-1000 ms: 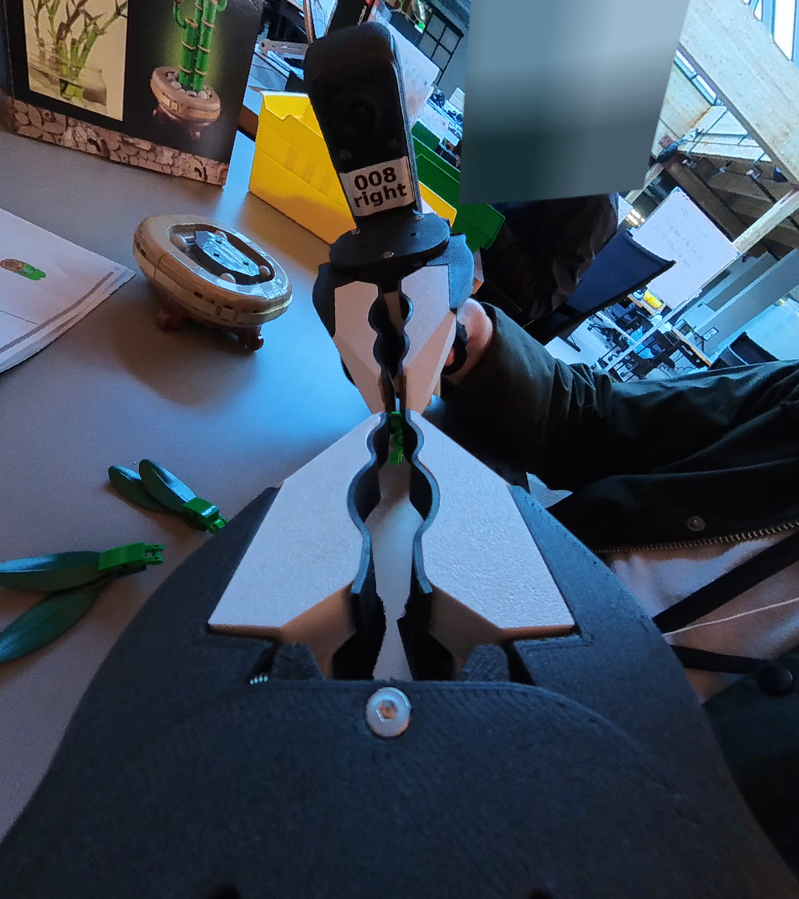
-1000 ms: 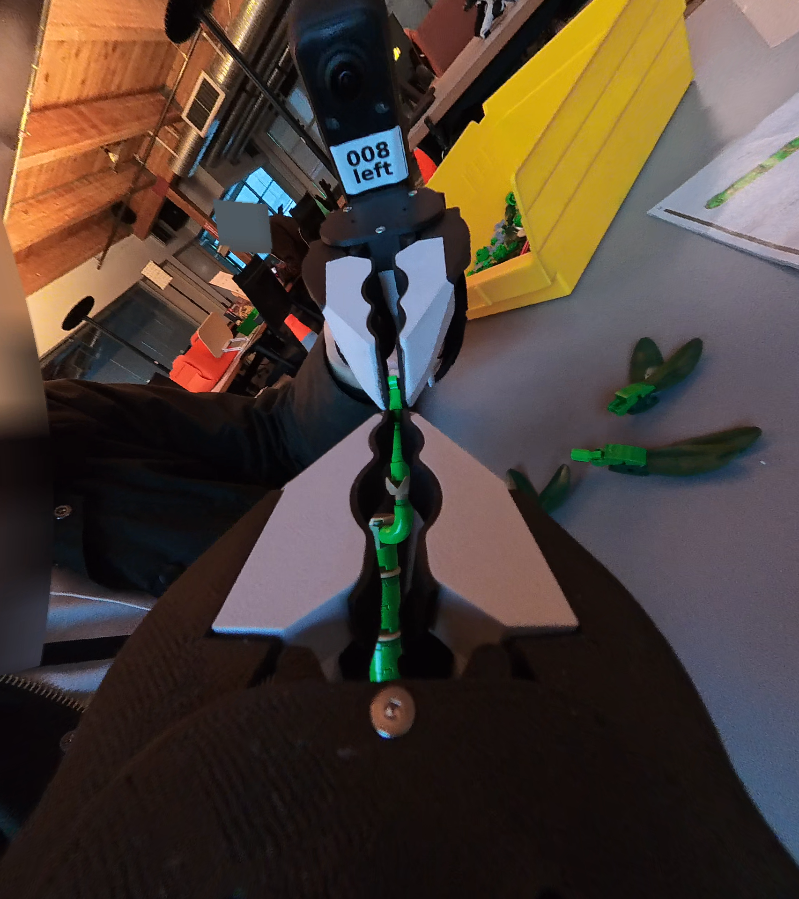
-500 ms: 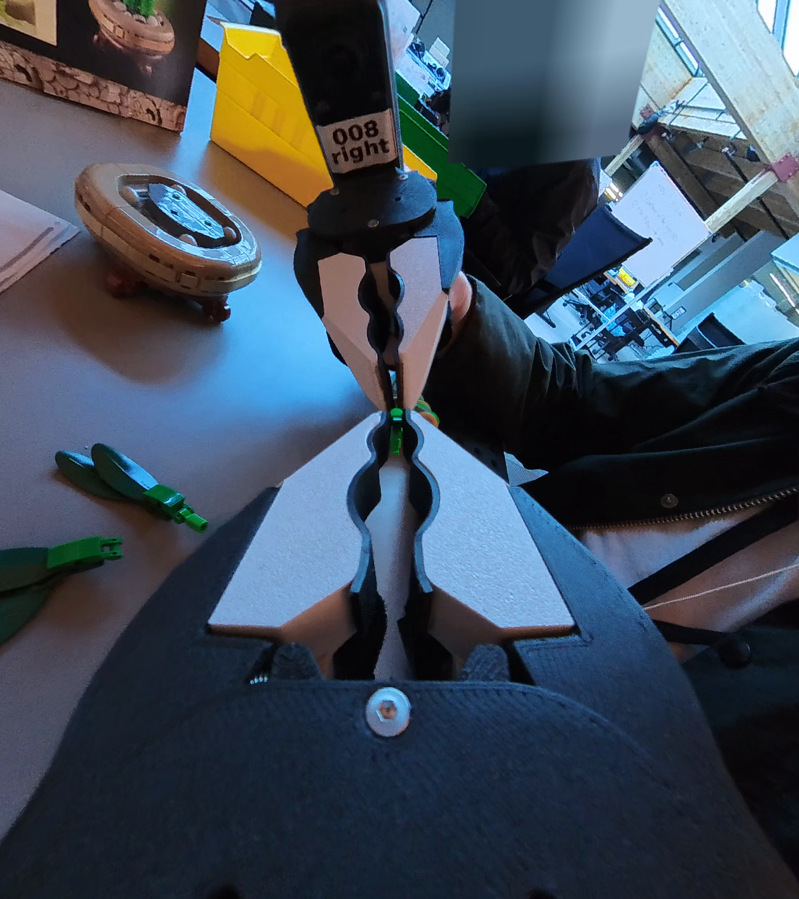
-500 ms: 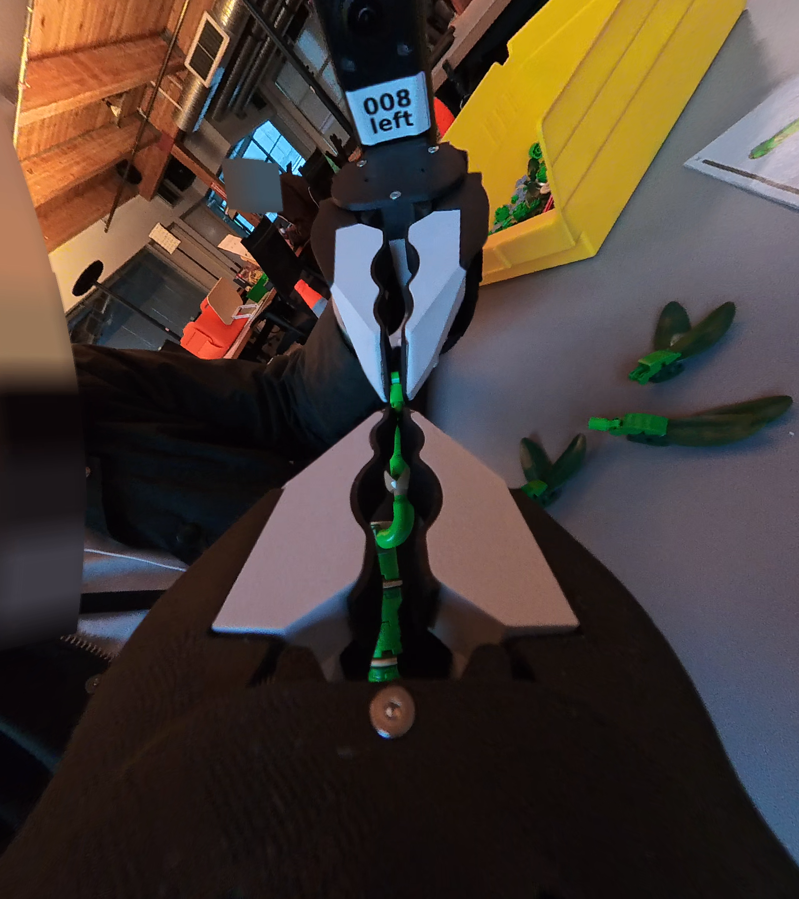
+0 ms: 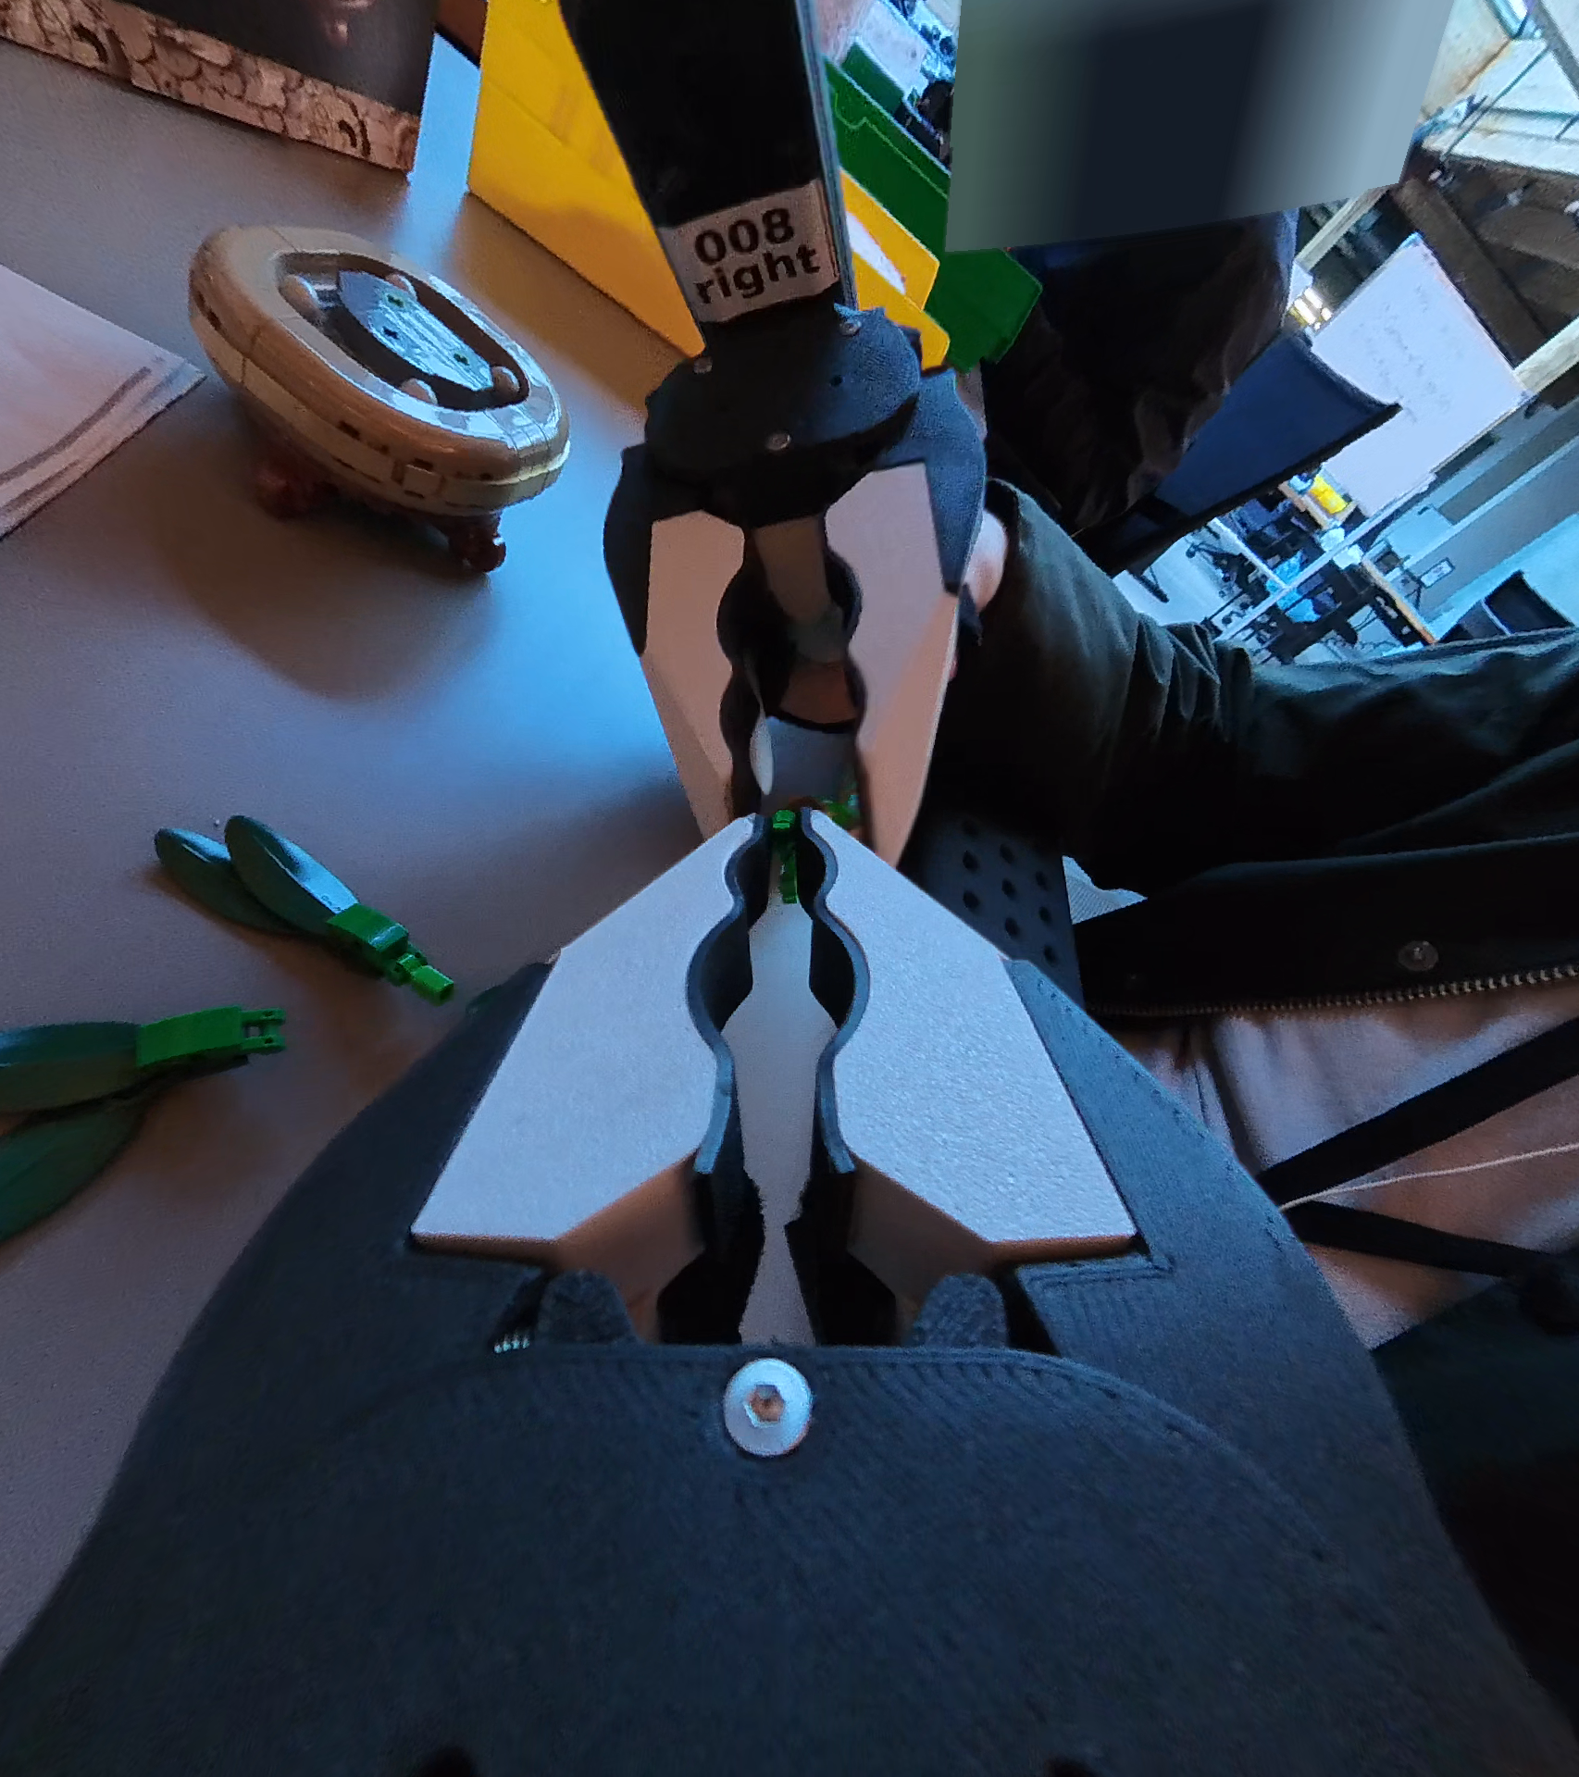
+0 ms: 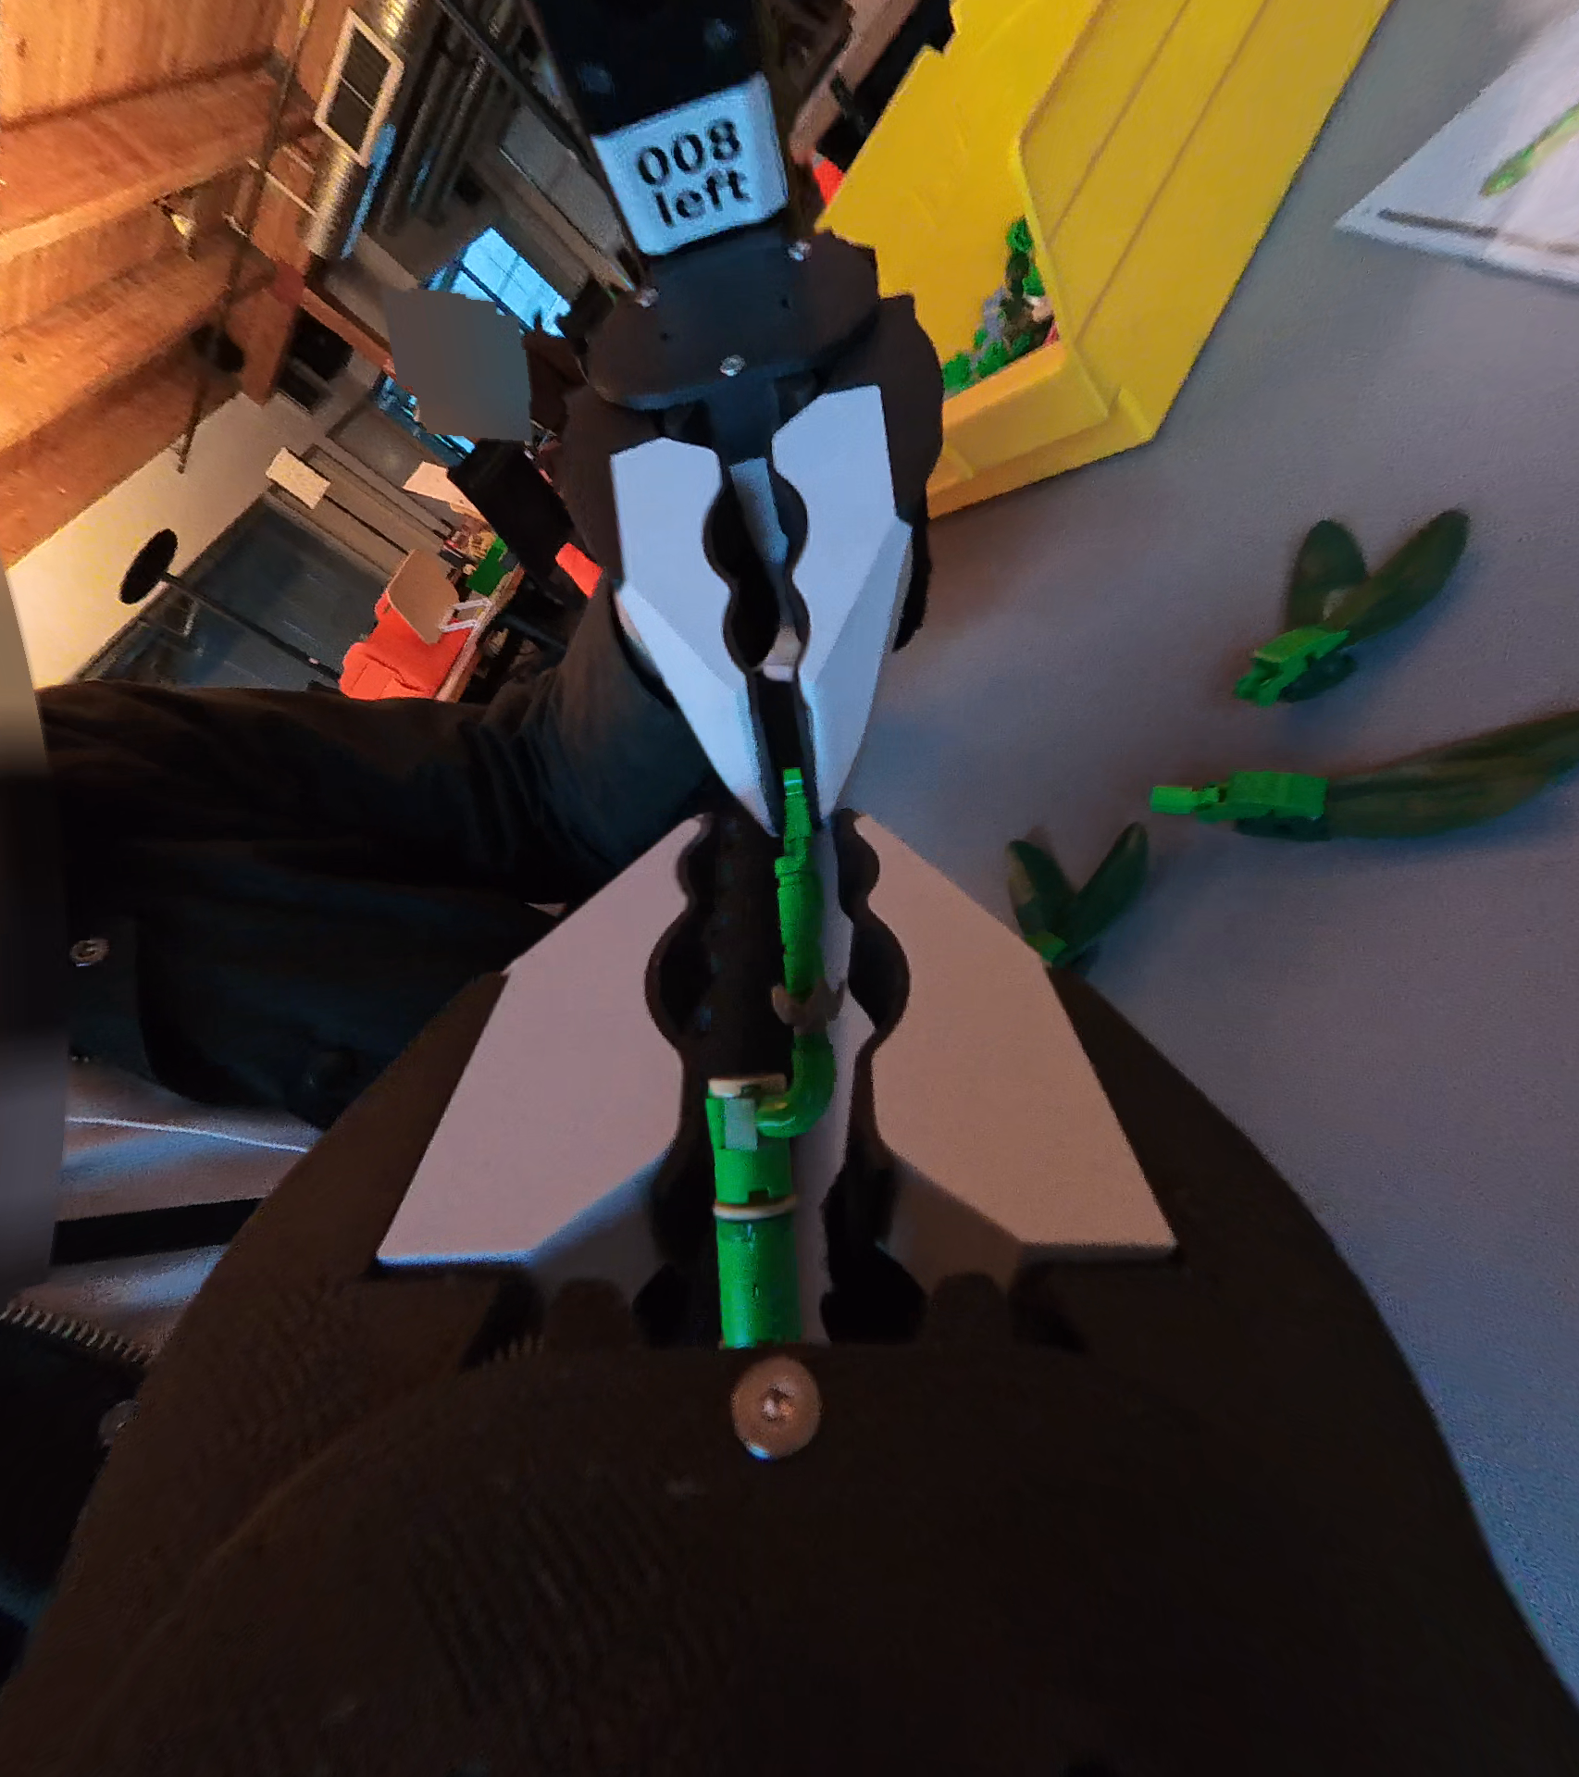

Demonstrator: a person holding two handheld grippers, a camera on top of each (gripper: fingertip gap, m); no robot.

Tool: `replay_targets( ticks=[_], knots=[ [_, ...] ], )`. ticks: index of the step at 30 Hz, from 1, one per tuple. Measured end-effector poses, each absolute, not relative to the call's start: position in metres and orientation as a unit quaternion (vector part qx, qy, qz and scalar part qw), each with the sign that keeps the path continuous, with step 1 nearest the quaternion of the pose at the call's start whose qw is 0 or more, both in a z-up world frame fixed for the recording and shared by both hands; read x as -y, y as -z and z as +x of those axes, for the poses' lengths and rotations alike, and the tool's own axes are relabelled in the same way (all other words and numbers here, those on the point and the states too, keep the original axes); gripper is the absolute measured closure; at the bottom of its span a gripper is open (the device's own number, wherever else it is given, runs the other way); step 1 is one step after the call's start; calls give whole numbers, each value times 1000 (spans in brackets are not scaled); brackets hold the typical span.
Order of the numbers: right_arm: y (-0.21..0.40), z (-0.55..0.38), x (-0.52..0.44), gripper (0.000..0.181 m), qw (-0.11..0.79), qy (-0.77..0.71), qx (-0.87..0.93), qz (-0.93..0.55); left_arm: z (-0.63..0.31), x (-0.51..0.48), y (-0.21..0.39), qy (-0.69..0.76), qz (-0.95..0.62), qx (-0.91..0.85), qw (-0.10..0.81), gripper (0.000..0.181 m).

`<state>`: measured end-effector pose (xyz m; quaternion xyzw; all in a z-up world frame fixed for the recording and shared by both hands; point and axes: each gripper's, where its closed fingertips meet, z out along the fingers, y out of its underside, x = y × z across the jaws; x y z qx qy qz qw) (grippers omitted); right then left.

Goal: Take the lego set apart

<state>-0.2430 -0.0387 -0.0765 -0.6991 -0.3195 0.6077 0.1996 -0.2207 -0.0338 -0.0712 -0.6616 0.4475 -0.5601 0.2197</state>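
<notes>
Green lego stalk (image 6: pixel 771 1135) lying along the slightly parted right tongs (image 6: pixel 771 827), its tip pinched by the left tongs (image 5: pixel 784 851) facing them above the bench (image 5: pixel 238 692), likely to pull off an end piece. Loose lego greenery in the yellow bin (image 6: pixel 1151 240); detached leaves (image 6: pixel 1401 784) lying on the bench.

left tool (image 6: pixel 790 803): white label (image 6: pixel 699 178), legible | right tool (image 5: pixel 800 822): white label (image 5: pixel 757 252), legible
</notes>
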Motion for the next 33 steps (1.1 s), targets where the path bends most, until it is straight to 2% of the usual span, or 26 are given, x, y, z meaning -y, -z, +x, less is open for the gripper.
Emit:
replay_targets(
  ticks=[1,6,17,22,29,33],
  knots=[
    [81,-245,38,166,198,-599,320,-707,-221,35,72,559,-662,-450,218,178],
    [81,-244,41,175,215,-572,350,-710,-224,36,70,563,-658,-452,213,178],
    [111,-226,63,174,177,-505,476,-698,-212,57,97,560,-666,-465,166,178],
    [139,-221,68,174,174,-427,538,-706,-209,64,125,466,-671,-545,188,178],
    [151,-221,71,174,198,-355,587,-700,-211,70,136,446,-675,-564,166,178],
    [146,-221,69,174,245,-338,599,-683,-211,69,131,438,-657,-578,204,178]
  ],
)
